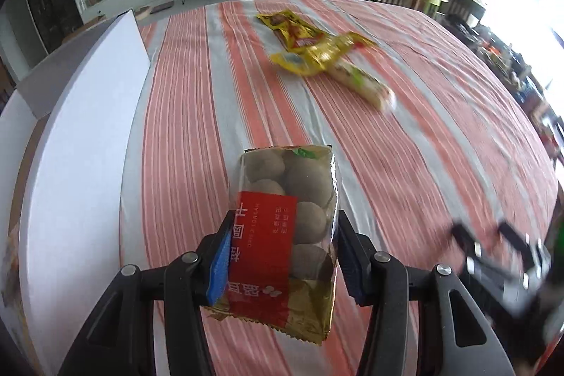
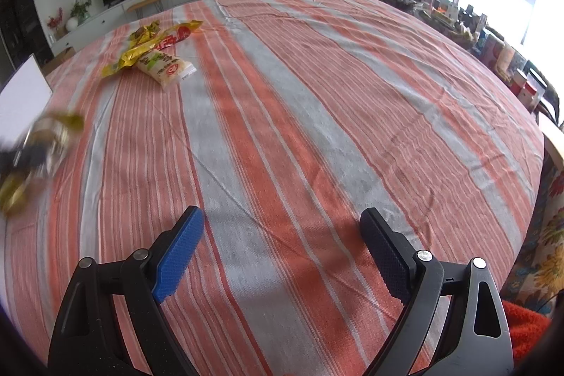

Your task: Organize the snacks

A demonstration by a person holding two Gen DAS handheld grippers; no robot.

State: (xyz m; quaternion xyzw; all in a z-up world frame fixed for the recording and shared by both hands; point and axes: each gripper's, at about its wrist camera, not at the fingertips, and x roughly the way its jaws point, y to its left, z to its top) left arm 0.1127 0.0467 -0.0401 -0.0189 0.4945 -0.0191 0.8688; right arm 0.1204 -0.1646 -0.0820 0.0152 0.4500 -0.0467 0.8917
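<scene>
Between left tool (image 1: 282, 256) pads, clamped snack pack (image 1: 282, 235), red label reading "DRIED LONGAN", right tool (image 2: 282, 252) spread wide over striped surface (image 2: 317, 94).

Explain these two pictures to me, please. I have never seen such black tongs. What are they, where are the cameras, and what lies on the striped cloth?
They are two hand-held grippers, each carrying its own camera that looks along its fingers. The left camera shows the left gripper closed on a clear bag of round brown snacks. The right gripper is open and empty. On the striped cloth lie yellow snack packets and a pale packet. A white box stands at the left.
</scene>
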